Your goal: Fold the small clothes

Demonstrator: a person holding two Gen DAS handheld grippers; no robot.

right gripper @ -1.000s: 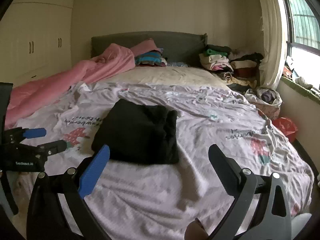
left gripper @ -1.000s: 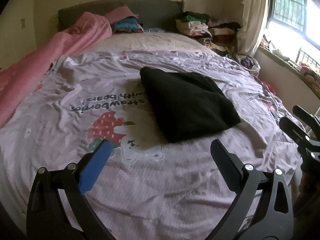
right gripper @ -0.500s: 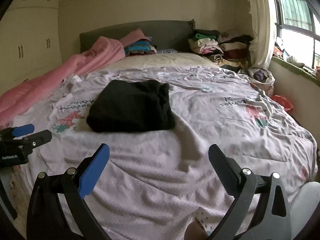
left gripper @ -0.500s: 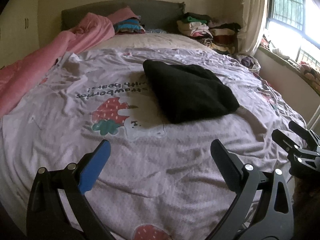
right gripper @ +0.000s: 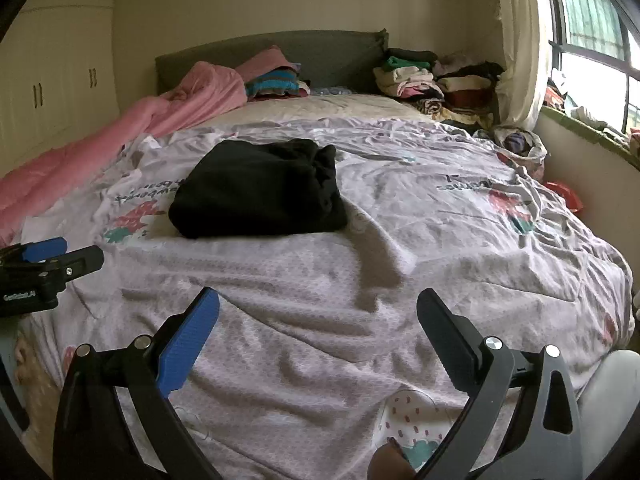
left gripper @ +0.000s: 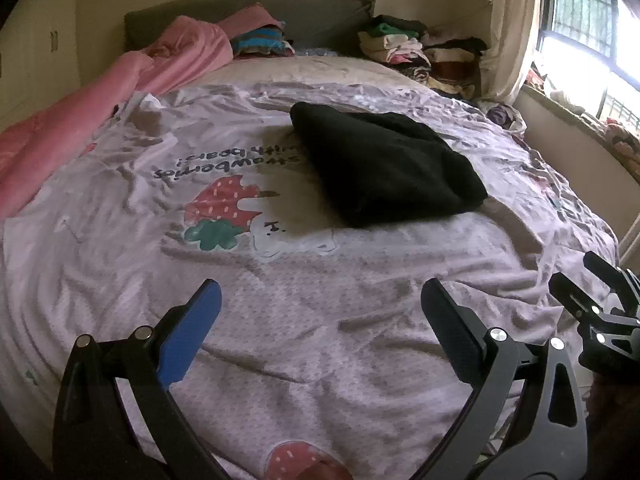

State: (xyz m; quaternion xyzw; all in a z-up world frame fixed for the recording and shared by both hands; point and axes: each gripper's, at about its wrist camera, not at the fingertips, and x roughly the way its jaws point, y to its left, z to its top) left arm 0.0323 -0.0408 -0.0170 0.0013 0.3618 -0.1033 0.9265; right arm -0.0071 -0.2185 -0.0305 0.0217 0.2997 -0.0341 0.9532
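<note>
The bed [right gripper: 460,248] fills both views under a wrinkled lilac sheet [left gripper: 320,340], whose right edge drops off toward the wall below the window [right gripper: 592,52]. A pink duvet [left gripper: 100,112] is bunched along the left edge up to the headboard [right gripper: 320,52], and a clothes pile [right gripper: 432,80] crowds the far right corner. The folded black garment [left gripper: 384,164] lies mid-bed, clear sheet on every side of it, wide open room between it and the near edge. The left gripper [left gripper: 320,304] hovers over that near stretch, fingers spread wide, holding nothing; the right gripper [right gripper: 318,308] does likewise just beside it, both well apart from the garment.
</note>
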